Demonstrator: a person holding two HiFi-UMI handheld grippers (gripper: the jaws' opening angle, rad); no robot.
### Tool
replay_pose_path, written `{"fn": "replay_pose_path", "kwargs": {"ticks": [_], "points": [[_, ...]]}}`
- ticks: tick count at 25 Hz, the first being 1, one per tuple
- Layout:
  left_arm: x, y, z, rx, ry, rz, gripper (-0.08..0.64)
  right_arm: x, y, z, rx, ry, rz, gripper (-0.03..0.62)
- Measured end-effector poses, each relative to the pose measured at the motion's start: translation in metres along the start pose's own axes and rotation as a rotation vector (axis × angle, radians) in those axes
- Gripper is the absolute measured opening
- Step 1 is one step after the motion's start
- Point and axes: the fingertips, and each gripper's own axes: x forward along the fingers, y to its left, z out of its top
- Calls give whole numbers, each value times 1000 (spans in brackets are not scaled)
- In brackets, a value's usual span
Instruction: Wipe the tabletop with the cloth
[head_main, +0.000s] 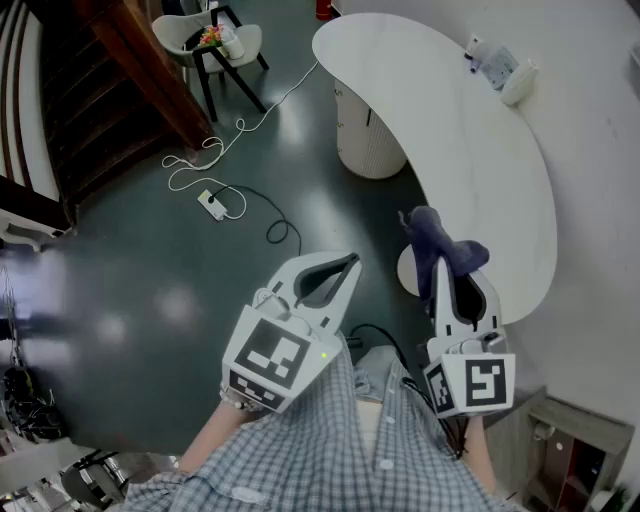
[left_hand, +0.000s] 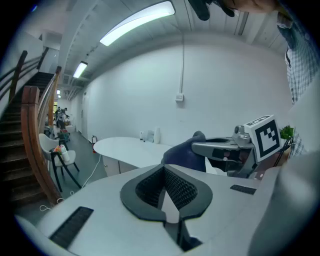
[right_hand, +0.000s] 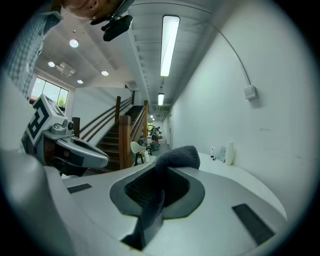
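My right gripper (right_hand: 159, 187) is clamped on the cloth (right_hand: 176, 156), a dark blue-grey terry piece. Its nubbly fold bulges past the black ribbed pads and a narrow tail hangs back between them. My left gripper (left_hand: 167, 196) has its jaws pressed together with nothing between them, the cross-hatched pads meeting in a tight V. Both tools are smooth pale grey plastic with rounded shells, and each carries a cube with black-and-white square markers at the rear. I hold the two side by side in front of my chest, roughly level and pointing forward, with my checked shirt sleeves (head_main: 300, 455) behind them. The cloth is up in the air at the near end of the white table (head_main: 470, 150), not lying on it. The top is a long, curved, matte slab on a round ribbed pedestal (head_main: 368, 140). Small white containers (head_main: 505, 70) sit at its far end. Below is a glossy dark floor (head_main: 150, 300), with a white cable and power strip (head_main: 215, 203) near a wooden staircase (head_main: 90, 90).
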Motion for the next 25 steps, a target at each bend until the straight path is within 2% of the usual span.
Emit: {"fn": "replay_pose_path", "kwargs": {"ticks": [15, 25], "points": [[-8, 11, -5, -10, -3, 2, 5, 6, 9, -1, 13, 7, -11, 23], [-25, 41, -15, -18, -8, 22, 5, 20, 26, 2, 5, 0, -34, 23]]}}
